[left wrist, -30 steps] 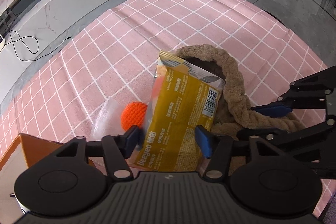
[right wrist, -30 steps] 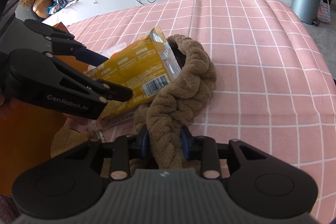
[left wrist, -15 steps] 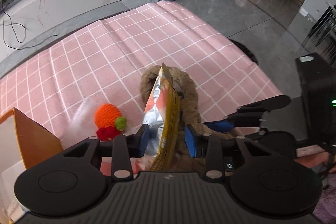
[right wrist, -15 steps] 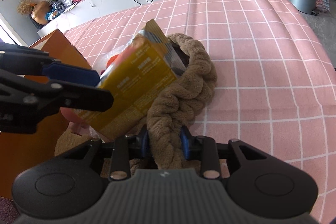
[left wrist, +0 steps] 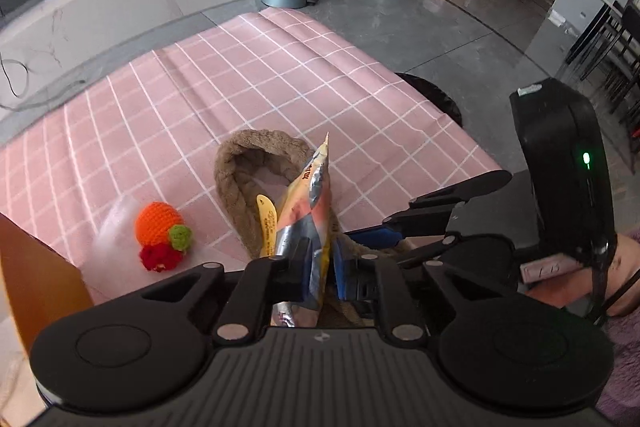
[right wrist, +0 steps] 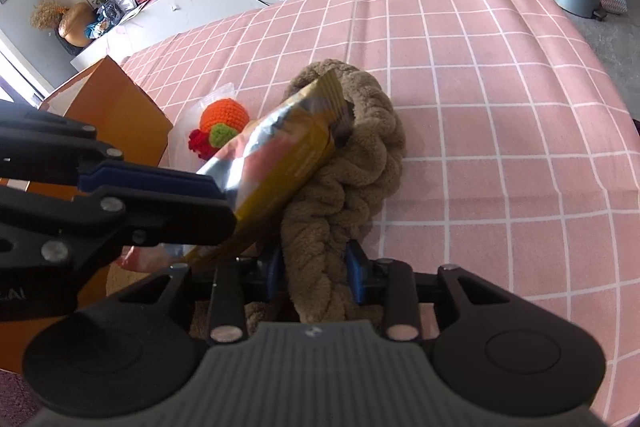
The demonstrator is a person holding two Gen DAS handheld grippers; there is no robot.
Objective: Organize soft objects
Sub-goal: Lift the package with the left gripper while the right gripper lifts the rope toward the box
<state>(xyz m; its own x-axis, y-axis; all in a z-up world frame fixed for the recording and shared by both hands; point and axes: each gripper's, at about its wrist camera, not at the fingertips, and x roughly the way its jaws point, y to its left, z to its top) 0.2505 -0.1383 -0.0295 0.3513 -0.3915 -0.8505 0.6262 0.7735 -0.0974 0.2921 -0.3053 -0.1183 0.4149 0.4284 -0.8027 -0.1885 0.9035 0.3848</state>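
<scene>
One snack packet (left wrist: 310, 211), one braided loop of brown plush (left wrist: 240, 163) and one crocheted toy (left wrist: 160, 227) make up the soft lot on the bench (left wrist: 248, 75), which wears a pink cloth ruled in thin white squares, creased in long folds at its far end. The left tongs (left wrist: 320, 267) are clamped on the bottom of the packet, a crinkly foil pouch, mustard yellow outside and silver at the seams, held edge-on and lifted over the plush loop, its pointed top corner toward twelve o'clock. From the right wrist view the packet (right wrist: 280, 155) slants across the fleecy braid (right wrist: 360, 147), and the right tongs (right wrist: 316, 275) are closed around the near end of that thick, twisted rope, blue pads pressing into the pile on both sides. The loop lies on the cloth in a rough oval. At about nine o'clock from it sits the toy (right wrist: 222, 123), a round orange knit ball with a green knob and a red frill, resting on a clear plastic wrapper. One orange cardboard box (right wrist: 120, 115) stands just beside it at the bench's edge.
</scene>
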